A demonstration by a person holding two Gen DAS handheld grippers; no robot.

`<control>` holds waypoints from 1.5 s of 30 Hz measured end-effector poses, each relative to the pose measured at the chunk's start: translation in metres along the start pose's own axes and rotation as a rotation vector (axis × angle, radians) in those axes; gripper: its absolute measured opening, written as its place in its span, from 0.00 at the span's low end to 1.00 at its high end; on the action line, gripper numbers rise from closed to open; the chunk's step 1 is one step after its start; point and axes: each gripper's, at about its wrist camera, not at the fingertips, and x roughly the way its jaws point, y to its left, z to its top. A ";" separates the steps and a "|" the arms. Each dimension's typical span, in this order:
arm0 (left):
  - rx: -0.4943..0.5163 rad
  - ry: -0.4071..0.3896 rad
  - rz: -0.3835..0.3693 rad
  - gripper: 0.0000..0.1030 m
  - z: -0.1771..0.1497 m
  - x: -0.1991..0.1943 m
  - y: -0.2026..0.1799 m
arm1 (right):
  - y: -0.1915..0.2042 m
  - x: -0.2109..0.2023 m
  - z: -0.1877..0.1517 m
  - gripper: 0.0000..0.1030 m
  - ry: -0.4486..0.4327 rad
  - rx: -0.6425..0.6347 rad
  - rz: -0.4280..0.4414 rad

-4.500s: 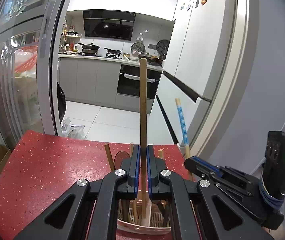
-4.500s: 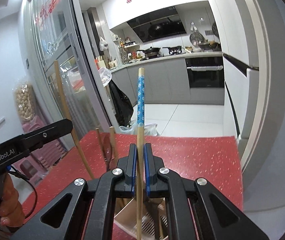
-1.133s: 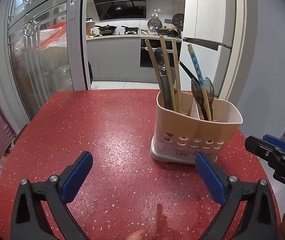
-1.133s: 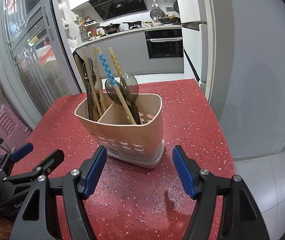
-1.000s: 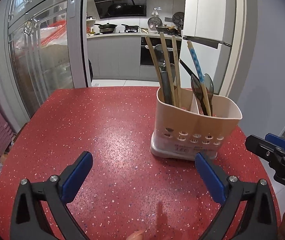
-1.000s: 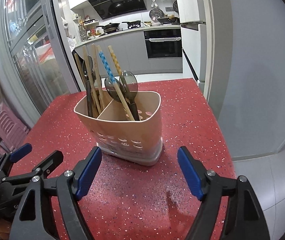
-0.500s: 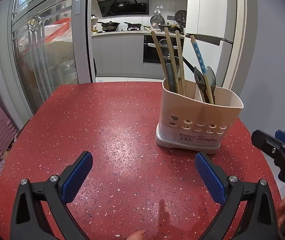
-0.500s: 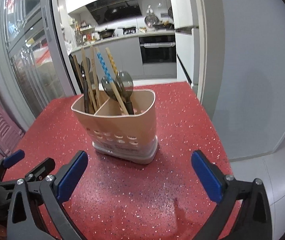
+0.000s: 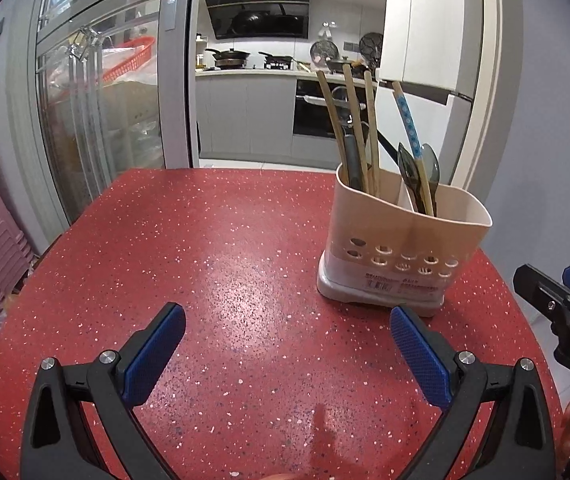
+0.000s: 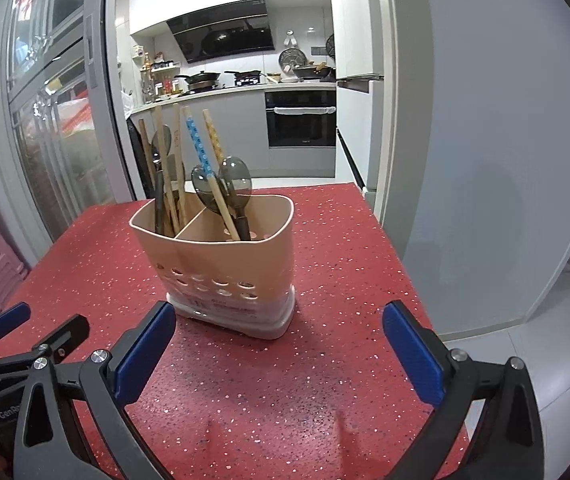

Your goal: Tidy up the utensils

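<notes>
The utensils, plain wooden chopsticks, a blue dotted chopstick and dark grey spoons, all stood in the beige two-compartment plastic holder on the red speckled bench. A few seconds before, each hand-held gripper had pinched a chopstick over it. Now the left hand-held gripper and the right hand-held gripper were drawn back, both wide open and empty. I judged the sorting finished.

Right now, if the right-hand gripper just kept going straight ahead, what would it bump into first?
Most likely the utensil holder: it stands just beyond the open right gripper, slightly left of centre. Depth is hard to judge.
</notes>
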 end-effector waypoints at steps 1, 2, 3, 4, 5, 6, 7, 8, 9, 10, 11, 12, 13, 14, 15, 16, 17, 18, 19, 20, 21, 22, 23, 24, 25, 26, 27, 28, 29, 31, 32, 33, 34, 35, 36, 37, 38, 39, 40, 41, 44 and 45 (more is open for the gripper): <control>0.002 -0.010 0.002 1.00 0.000 0.000 0.000 | 0.000 0.001 -0.001 1.00 -0.002 0.001 -0.006; 0.006 -0.020 0.004 1.00 0.000 0.000 -0.001 | -0.001 0.002 -0.002 1.00 -0.005 0.001 -0.016; 0.010 -0.028 0.006 1.00 0.001 0.001 -0.001 | -0.001 0.002 -0.003 1.00 -0.009 0.000 -0.023; 0.015 -0.037 0.006 1.00 0.001 0.001 -0.002 | -0.002 0.002 -0.002 1.00 -0.014 0.000 -0.028; 0.018 -0.043 0.005 1.00 0.001 0.002 -0.003 | -0.002 0.002 -0.003 1.00 -0.022 -0.001 -0.034; 0.019 -0.046 0.004 1.00 0.001 0.003 -0.003 | -0.002 0.001 -0.002 1.00 -0.030 -0.003 -0.038; 0.019 -0.050 0.000 1.00 0.001 0.004 -0.004 | -0.001 0.000 -0.003 1.00 -0.042 -0.010 -0.043; 0.019 -0.054 -0.004 1.00 0.002 0.005 -0.005 | 0.000 0.000 -0.003 1.00 -0.050 -0.017 -0.047; 0.020 -0.057 -0.008 1.00 0.002 0.005 -0.005 | 0.001 -0.001 -0.003 1.00 -0.063 -0.029 -0.054; 0.024 -0.060 -0.010 1.00 0.003 0.006 -0.007 | 0.002 -0.002 -0.003 1.00 -0.074 -0.040 -0.059; 0.027 -0.063 -0.010 1.00 0.003 0.006 -0.008 | 0.003 -0.004 -0.003 1.00 -0.086 -0.053 -0.065; 0.032 -0.065 -0.011 1.00 0.004 0.007 -0.009 | 0.004 -0.005 -0.003 1.00 -0.094 -0.058 -0.067; 0.039 -0.067 -0.012 1.00 0.005 0.008 -0.011 | 0.004 -0.006 -0.003 1.00 -0.099 -0.060 -0.064; 0.046 -0.069 -0.014 1.00 0.006 0.008 -0.013 | 0.004 -0.005 -0.003 1.00 -0.101 -0.060 -0.061; 0.054 -0.072 -0.017 1.00 0.006 0.007 -0.014 | 0.004 -0.005 -0.003 1.00 -0.101 -0.059 -0.057; 0.064 -0.076 -0.018 1.00 0.008 0.007 -0.016 | 0.004 -0.005 -0.002 1.00 -0.099 -0.058 -0.055; 0.066 -0.080 -0.018 1.00 0.009 0.006 -0.017 | 0.003 -0.004 -0.002 1.00 -0.096 -0.057 -0.054; 0.067 -0.082 -0.020 1.00 0.010 0.006 -0.017 | 0.002 -0.003 -0.002 1.00 -0.095 -0.054 -0.052; 0.065 -0.083 -0.022 1.00 0.012 0.006 -0.018 | 0.001 -0.003 -0.002 1.00 -0.094 -0.053 -0.049; 0.061 -0.082 -0.023 1.00 0.013 0.006 -0.018 | 0.001 -0.002 -0.001 1.00 -0.093 -0.051 -0.048; 0.057 -0.082 -0.022 1.00 0.014 0.007 -0.018 | 0.000 -0.002 -0.001 1.00 -0.093 -0.050 -0.047; 0.053 -0.083 -0.020 1.00 0.015 0.007 -0.018 | -0.001 -0.001 0.000 1.00 -0.094 -0.048 -0.045; 0.050 -0.084 -0.019 1.00 0.016 0.007 -0.018 | -0.001 -0.002 0.000 1.00 -0.095 -0.047 -0.043; 0.048 -0.084 -0.017 1.00 0.017 0.007 -0.019 | -0.002 -0.003 0.000 1.00 -0.098 -0.046 -0.042; 0.046 -0.086 -0.016 1.00 0.017 0.006 -0.019 | -0.002 -0.003 0.000 1.00 -0.099 -0.045 -0.040; 0.045 -0.088 -0.014 1.00 0.017 0.005 -0.020 | -0.003 -0.003 0.000 1.00 -0.100 -0.044 -0.038; 0.046 -0.091 -0.012 1.00 0.018 0.004 -0.021 | -0.003 -0.004 0.000 1.00 -0.102 -0.044 -0.036; 0.048 -0.094 -0.010 1.00 0.019 0.003 -0.022 | -0.003 -0.003 0.001 1.00 -0.103 -0.043 -0.034; 0.051 -0.098 -0.007 1.00 0.019 0.002 -0.023 | -0.003 -0.004 0.001 1.00 -0.103 -0.044 -0.031; 0.054 -0.109 -0.002 1.00 0.021 -0.001 -0.024 | -0.004 -0.004 0.002 1.00 -0.107 -0.043 -0.029; 0.054 -0.114 0.000 1.00 0.023 -0.003 -0.025 | -0.004 -0.005 0.003 1.00 -0.110 -0.042 -0.027; 0.054 -0.117 0.000 1.00 0.024 -0.004 -0.025 | -0.004 -0.005 0.003 1.00 -0.111 -0.041 -0.024; 0.052 -0.120 0.000 1.00 0.025 -0.005 -0.026 | -0.005 -0.005 0.004 1.00 -0.112 -0.040 -0.023; 0.051 -0.122 0.001 1.00 0.026 -0.006 -0.026 | -0.005 -0.005 0.004 1.00 -0.112 -0.040 -0.021; 0.049 -0.122 0.002 1.00 0.026 -0.006 -0.027 | -0.005 -0.005 0.005 1.00 -0.112 -0.039 -0.020; 0.047 -0.122 0.002 1.00 0.026 -0.006 -0.027 | -0.006 -0.005 0.005 1.00 -0.113 -0.039 -0.020; 0.045 -0.121 0.003 1.00 0.026 -0.005 -0.027 | -0.006 -0.005 0.005 1.00 -0.112 -0.040 -0.020; 0.043 -0.118 0.001 1.00 0.026 -0.004 -0.027 | -0.007 -0.005 0.006 1.00 -0.112 -0.040 -0.020; 0.041 -0.116 0.000 1.00 0.026 -0.004 -0.027 | -0.006 -0.005 0.005 1.00 -0.112 -0.039 -0.021; 0.040 -0.114 -0.001 1.00 0.026 -0.003 -0.027 | -0.007 -0.006 0.005 1.00 -0.112 -0.037 -0.023; 0.045 -0.110 0.002 1.00 0.025 -0.003 -0.029 | -0.009 -0.005 0.007 1.00 -0.111 -0.032 -0.022; 0.046 -0.110 0.003 1.00 0.025 -0.002 -0.030 | -0.010 -0.005 0.008 1.00 -0.109 -0.031 -0.022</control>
